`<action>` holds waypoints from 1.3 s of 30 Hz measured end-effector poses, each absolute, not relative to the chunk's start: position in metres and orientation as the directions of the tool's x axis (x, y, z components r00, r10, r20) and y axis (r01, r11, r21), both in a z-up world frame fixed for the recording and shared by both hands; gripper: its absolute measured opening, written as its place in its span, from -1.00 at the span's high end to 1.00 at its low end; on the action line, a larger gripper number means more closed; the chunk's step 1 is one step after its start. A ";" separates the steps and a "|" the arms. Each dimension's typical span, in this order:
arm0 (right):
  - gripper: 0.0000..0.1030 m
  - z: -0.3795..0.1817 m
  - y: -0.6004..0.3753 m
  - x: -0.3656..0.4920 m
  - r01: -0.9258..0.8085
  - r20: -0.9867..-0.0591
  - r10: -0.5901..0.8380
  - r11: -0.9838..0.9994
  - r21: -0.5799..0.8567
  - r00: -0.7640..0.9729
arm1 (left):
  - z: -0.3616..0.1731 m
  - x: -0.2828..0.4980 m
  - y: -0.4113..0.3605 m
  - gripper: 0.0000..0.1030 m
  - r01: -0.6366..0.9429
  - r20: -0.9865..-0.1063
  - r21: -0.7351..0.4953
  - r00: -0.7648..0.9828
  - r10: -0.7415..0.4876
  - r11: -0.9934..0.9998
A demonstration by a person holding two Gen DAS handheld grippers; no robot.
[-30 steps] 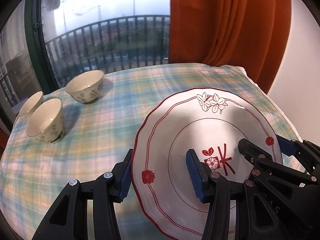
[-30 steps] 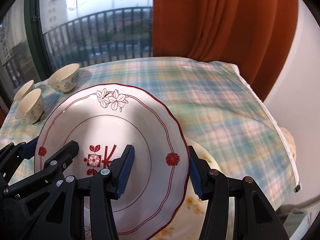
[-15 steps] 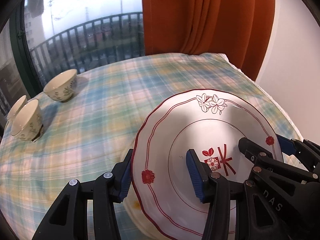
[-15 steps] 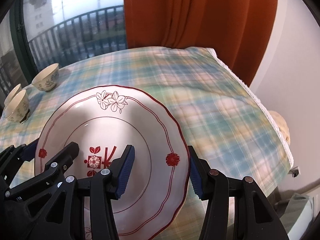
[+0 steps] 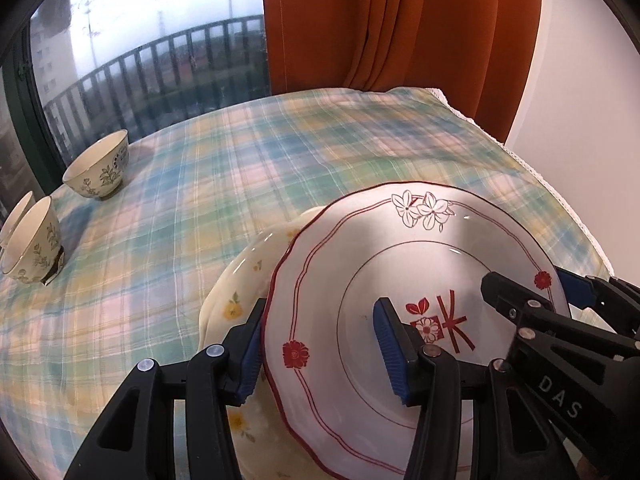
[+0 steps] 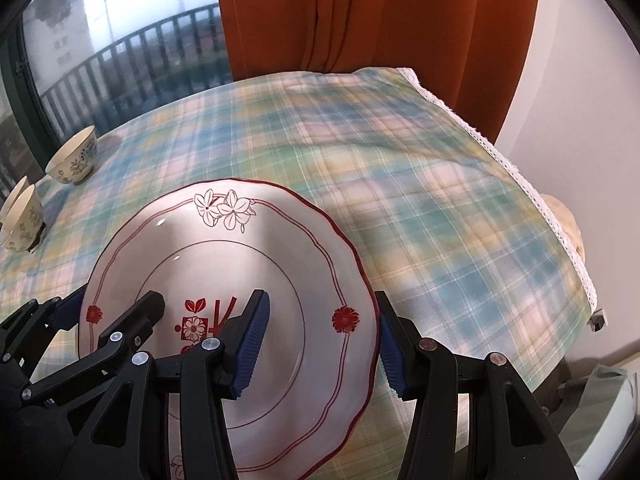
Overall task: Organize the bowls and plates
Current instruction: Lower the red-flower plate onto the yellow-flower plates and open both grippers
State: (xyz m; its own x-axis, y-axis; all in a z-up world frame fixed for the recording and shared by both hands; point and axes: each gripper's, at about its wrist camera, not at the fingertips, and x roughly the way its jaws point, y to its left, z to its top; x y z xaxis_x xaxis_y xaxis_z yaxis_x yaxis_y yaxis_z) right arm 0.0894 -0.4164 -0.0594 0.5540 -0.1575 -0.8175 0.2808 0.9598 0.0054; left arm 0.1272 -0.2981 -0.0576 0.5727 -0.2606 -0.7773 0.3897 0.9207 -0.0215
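Note:
A white plate with a red rim and red flower marks [image 5: 420, 264] [image 6: 240, 264] is held up over the table between both grippers. My left gripper [image 5: 320, 344] is shut on its left rim, one pad under the edge and one inside the well. My right gripper [image 6: 320, 344] is shut on the right rim in the same way. Just below the plate lies a cream plate with yellow flowers [image 5: 240, 280], mostly hidden by it. Three floral bowls stand far left: one alone [image 5: 98, 172] [image 6: 72, 160], two close together [image 5: 32, 240] [image 6: 22, 220].
A plaid tablecloth [image 5: 300, 152] with a lace hem [image 6: 520, 184] covers the table, which drops off at the right. An orange curtain [image 5: 400, 20] hangs behind, next to a window with a balcony railing [image 5: 160, 64]. A white wall stands at the right.
Both grippers carried the red-rimmed plate to the right and lower. The yellow-flowered plate has come into the left wrist view beneath it, and the bowls have slid toward the left edge.

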 end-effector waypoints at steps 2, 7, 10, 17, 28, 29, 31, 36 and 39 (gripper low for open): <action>-0.06 -0.059 -0.416 0.089 0.284 -0.817 -0.158 0.959 0.007 0.555 | -0.060 0.130 -0.297 -0.02 0.389 -0.783 -0.033 0.562 -0.265 0.921; -0.05 -0.062 -0.414 0.089 0.280 -0.812 -0.161 0.960 0.002 0.560 | -0.062 0.129 -0.296 -0.03 0.388 -0.778 -0.033 0.568 -0.268 0.921; -0.05 -0.063 -0.413 0.088 0.273 -0.811 -0.162 0.962 -0.002 0.563 | -0.062 0.127 -0.296 -0.03 0.394 -0.771 -0.022 0.578 -0.267 0.919; 0.02 -0.062 -0.419 0.084 0.272 -0.810 -0.117 0.961 0.055 0.575 | -0.063 0.127 -0.296 -0.03 0.404 -0.763 -0.014 0.587 -0.271 0.915; 0.56 -0.043 -0.411 0.082 0.238 -0.752 -0.159 0.971 -0.004 0.639 | -0.064 0.125 -0.298 -0.03 0.410 -0.760 0.003 0.594 -0.264 0.912; 0.56 -0.043 -0.411 0.083 0.244 -0.748 -0.166 0.970 -0.006 0.642 | -0.064 0.126 -0.298 -0.03 0.411 -0.760 0.003 0.594 -0.265 0.911; 0.56 -0.043 -0.412 0.084 0.260 -0.744 -0.179 0.966 -0.007 0.644 | -0.064 0.125 -0.298 -0.03 0.412 -0.760 0.005 0.594 -0.264 0.911; 0.56 -0.047 -0.421 0.089 0.301 -0.755 -0.207 0.954 -0.013 0.622 | -0.063 0.124 -0.298 -0.03 0.413 -0.758 0.013 0.598 -0.261 0.910; 0.56 -0.049 -0.420 0.091 0.297 -0.756 -0.201 0.955 -0.009 0.623 | -0.062 0.122 -0.296 -0.04 0.413 -0.757 0.023 0.602 -0.254 0.910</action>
State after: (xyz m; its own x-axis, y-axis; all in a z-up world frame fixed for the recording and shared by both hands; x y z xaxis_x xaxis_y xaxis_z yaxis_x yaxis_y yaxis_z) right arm 0.0907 -0.4202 -0.0494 0.6226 -0.2010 -0.7563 0.2969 0.9549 -0.0094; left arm 0.1220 -0.2965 -0.0624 0.6018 -0.2543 -0.7571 0.4131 0.9104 0.0226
